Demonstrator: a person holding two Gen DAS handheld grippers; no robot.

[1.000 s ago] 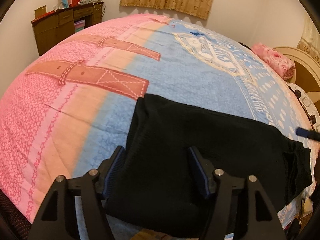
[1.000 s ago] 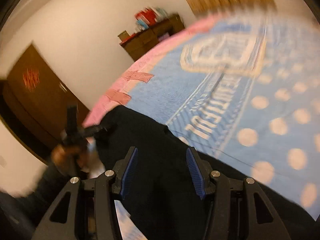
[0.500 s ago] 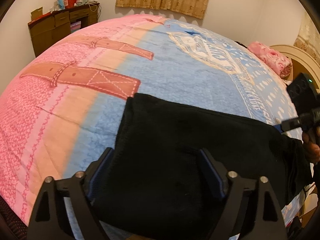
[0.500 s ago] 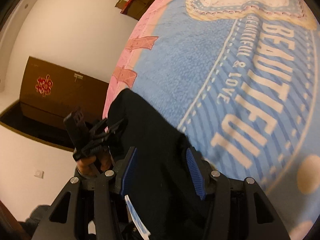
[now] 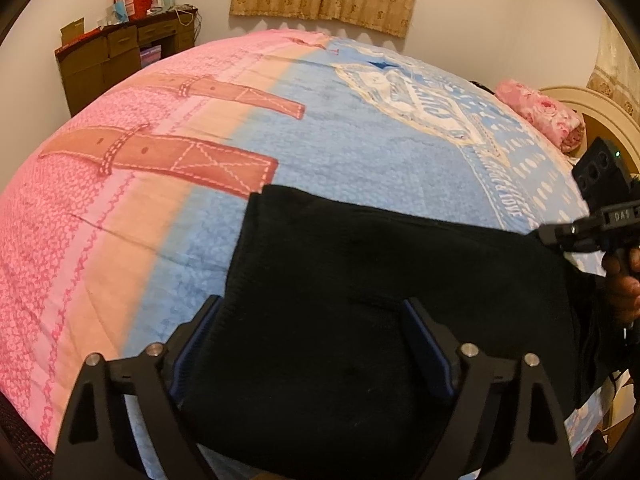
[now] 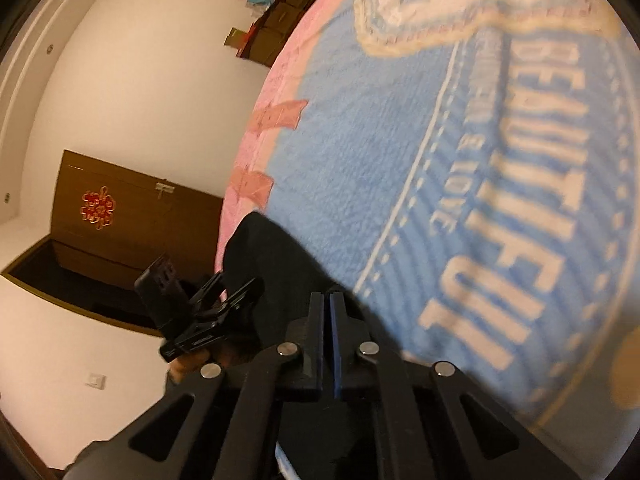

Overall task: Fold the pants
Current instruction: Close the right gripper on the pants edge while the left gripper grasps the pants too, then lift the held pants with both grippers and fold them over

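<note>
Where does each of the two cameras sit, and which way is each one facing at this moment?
Left wrist: on the left gripper, looking across the bed at the black pants; its open fingers show, with the right gripper at the right edge.
Right wrist: on the right gripper, rolled sideways, looking along the pants and blanket lettering; its closed fingers show, and the left gripper beyond.
Shared: pants, bed, brown desk.
</note>
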